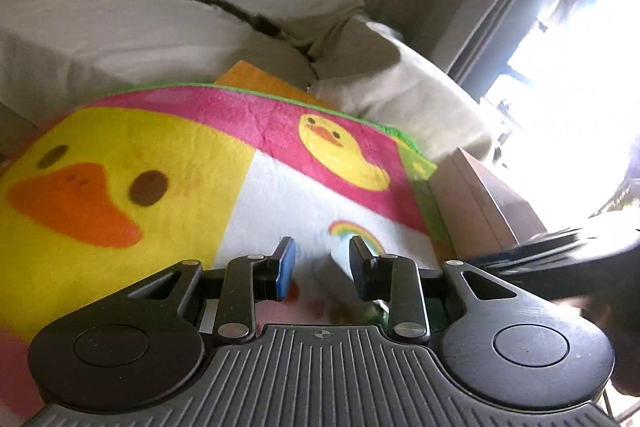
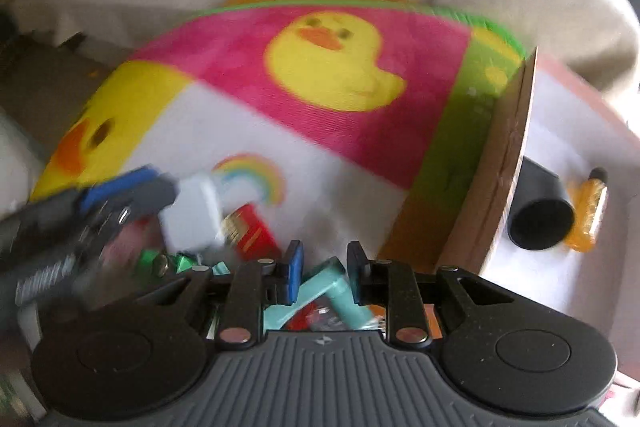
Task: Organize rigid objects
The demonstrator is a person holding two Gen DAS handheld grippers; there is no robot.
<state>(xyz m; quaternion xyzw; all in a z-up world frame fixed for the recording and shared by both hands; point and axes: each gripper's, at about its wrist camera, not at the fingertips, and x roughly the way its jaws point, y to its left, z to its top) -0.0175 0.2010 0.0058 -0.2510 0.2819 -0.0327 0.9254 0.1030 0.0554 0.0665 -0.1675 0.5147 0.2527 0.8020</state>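
My left gripper (image 1: 322, 267) is shut on a small white box (image 1: 338, 277), held above the duck-print mat (image 1: 280, 187). It also shows in the right wrist view (image 2: 160, 199), blurred, with the white box (image 2: 192, 215) in its fingers. My right gripper (image 2: 322, 267) is open over a pile of small objects: a teal plastic piece (image 2: 332, 291), a red box (image 2: 250, 231) and green pieces (image 2: 184, 261). The teal piece lies between and below its fingers; I cannot tell if they touch it.
A cardboard box (image 2: 508, 167) stands at the mat's right edge, with a black cylinder (image 2: 540, 211) and an orange tube (image 2: 588, 215) inside. The box also shows in the left wrist view (image 1: 480, 203). A grey sofa (image 1: 160, 19) lies beyond the mat.
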